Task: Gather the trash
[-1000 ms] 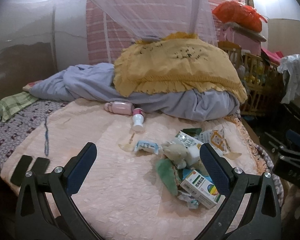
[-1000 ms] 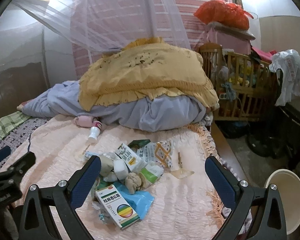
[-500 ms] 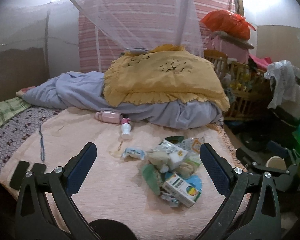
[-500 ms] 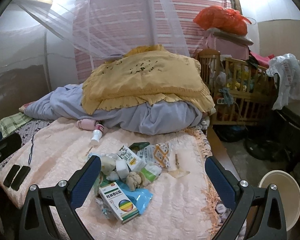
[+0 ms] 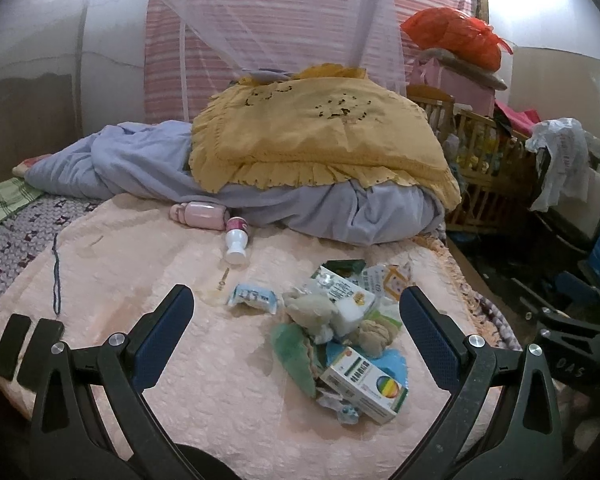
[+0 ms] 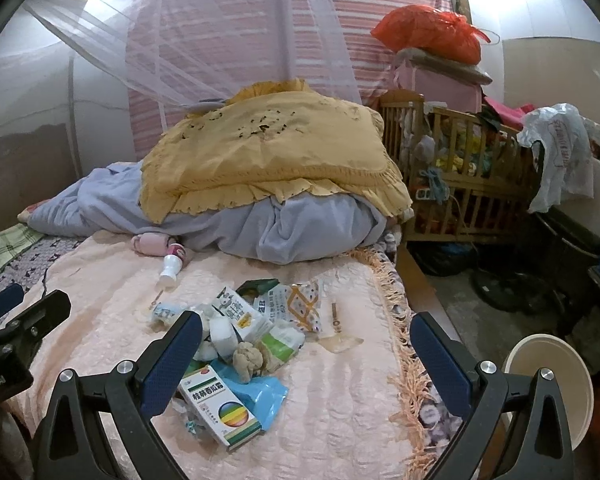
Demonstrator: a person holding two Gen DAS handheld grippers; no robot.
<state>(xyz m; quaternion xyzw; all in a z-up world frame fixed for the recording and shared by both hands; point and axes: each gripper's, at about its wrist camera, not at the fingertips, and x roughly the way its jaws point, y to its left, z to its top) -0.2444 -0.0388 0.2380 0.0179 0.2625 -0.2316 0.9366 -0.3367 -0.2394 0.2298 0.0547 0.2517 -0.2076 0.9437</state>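
Only the right view shows the bucket (image 6: 548,388); both the left gripper (image 5: 296,334) and right gripper (image 6: 306,354) gape wide, empty, with the trash pile (image 6: 240,344) ahead between their fingers.

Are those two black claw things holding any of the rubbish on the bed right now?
No, nothing is held. Both the left gripper and the right gripper are open and empty above the pile of crumpled wrappers and boxes.

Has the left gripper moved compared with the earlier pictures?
Yes. In the left wrist view the medicine box sits nearer the left gripper than 0.5 s ago, so it advanced toward the trash; jaws wide open.
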